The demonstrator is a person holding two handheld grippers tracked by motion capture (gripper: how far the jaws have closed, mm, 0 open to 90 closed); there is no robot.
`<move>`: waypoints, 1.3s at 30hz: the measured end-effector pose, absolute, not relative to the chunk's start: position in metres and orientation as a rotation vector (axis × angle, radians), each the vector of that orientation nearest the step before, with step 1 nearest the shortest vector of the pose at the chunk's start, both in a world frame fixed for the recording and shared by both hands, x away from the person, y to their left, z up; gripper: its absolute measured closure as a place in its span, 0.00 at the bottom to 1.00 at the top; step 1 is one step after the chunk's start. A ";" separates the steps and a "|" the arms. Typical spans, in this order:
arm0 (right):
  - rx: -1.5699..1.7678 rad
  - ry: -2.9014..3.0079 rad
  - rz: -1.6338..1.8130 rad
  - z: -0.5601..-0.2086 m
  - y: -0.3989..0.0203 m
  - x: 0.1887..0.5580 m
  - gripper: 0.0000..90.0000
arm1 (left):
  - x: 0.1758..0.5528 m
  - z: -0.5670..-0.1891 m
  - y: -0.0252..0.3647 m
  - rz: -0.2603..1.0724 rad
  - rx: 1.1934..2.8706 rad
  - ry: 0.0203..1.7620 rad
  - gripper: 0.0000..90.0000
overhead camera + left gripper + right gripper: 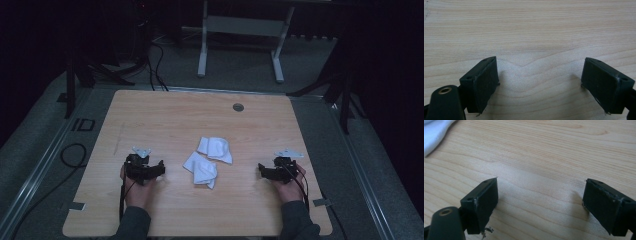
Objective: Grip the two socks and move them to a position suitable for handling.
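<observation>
While parted, both tongs [161,169] rest level.

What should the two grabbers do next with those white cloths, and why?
Probably slide the right gripper toward the nearer crumpled white cloth. Both the right gripper and the left gripper stand open with nothing between the jaws, resting on the light wooden table, while the two cloths, including the farther white cloth, lie untouched between them.

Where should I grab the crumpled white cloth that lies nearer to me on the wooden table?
Probably at the low corner of the nearer white cloth, where a loose tip points toward the person. It lies flat and rumpled, so come from above with jaws straddling that raised fold. The right gripper and the left gripper stand open on either side, about equally far.
</observation>
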State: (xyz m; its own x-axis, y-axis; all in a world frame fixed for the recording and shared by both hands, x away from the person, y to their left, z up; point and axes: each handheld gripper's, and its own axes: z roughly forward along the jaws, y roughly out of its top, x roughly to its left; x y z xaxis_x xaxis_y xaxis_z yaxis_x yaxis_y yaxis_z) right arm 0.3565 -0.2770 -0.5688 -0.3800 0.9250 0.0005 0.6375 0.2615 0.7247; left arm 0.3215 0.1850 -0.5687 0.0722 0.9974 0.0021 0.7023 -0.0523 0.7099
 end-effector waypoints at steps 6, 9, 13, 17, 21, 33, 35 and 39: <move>1.416 2.112 0.906 -0.569 -0.277 0.357 0.14 | 0.322 -0.569 0.185 0.704 1.811 1.686 0.16; 1.416 2.112 0.906 -0.569 -0.277 0.357 0.14 | 0.322 -0.569 0.185 0.705 1.811 1.686 0.16; 1.416 2.112 0.906 -0.569 -0.277 0.356 0.14 | 0.322 -0.569 0.185 0.706 1.808 1.687 0.16; 1.415 2.112 0.907 -0.569 -0.277 0.356 0.15 | 0.322 -0.569 0.185 0.706 1.810 1.687 0.16; 1.418 2.100 0.912 -0.568 -0.277 0.356 0.20 | 0.322 -0.569 0.185 0.706 1.809 1.687 0.16; 1.399 2.122 0.858 -0.560 -0.270 0.346 0.48 | 0.322 -0.569 0.185 0.704 1.811 1.686 0.16; 1.391 2.130 0.857 -0.559 -0.269 0.345 0.49 | 0.322 -0.569 0.185 0.704 1.811 1.686 0.16; 1.358 2.147 0.869 -0.555 -0.266 0.342 0.54 | 0.322 -0.569 0.185 0.702 1.812 1.684 0.16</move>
State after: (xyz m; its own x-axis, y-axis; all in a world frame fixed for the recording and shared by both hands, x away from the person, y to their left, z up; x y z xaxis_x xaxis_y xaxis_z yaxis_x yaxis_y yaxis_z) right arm 0.3415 -0.2665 -0.5552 -0.4120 0.9102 -0.0419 0.6245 0.3156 0.7144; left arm 0.3215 0.1846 -0.5687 0.0729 0.9973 0.0008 0.7023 -0.0519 0.7099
